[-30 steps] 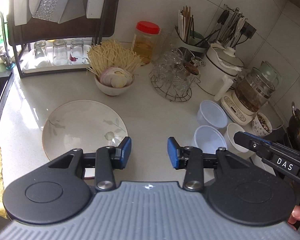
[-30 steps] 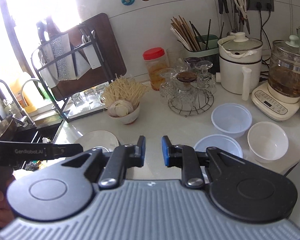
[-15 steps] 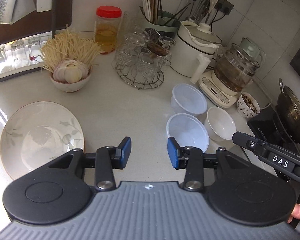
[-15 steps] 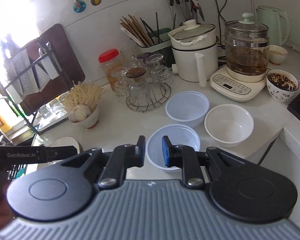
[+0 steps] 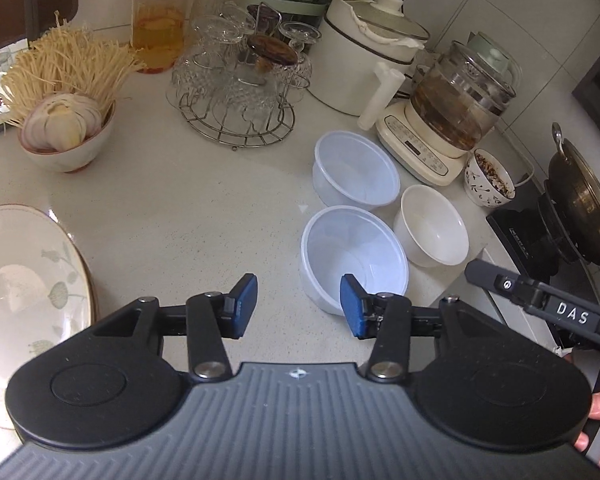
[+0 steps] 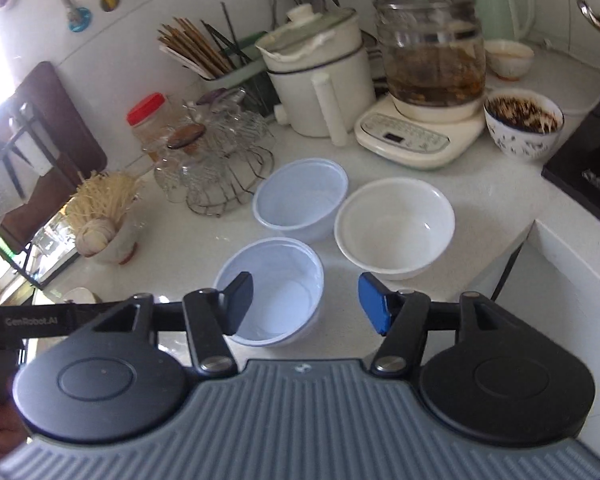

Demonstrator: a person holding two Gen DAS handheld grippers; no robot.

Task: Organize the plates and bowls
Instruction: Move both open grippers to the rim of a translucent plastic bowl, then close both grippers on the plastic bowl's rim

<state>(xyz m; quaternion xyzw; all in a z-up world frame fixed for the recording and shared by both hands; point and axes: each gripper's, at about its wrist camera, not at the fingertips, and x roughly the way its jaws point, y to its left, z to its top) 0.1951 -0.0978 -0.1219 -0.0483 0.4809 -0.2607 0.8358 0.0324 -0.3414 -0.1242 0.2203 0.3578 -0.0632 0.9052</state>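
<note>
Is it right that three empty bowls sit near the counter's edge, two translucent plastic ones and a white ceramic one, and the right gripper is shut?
Not quite. The right wrist view shows the right gripper open, jaws spread wide. The rest holds: two translucent plastic bowls and the white ceramic bowl sit empty.

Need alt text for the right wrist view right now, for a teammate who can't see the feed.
The open right gripper hovers over a white countertop, its left finger in front of the near translucent plastic bowl. A second plastic bowl and a white ceramic bowl sit just beyond, all empty. Behind them stand a wire glass rack, white cooker and glass kettle.
</note>
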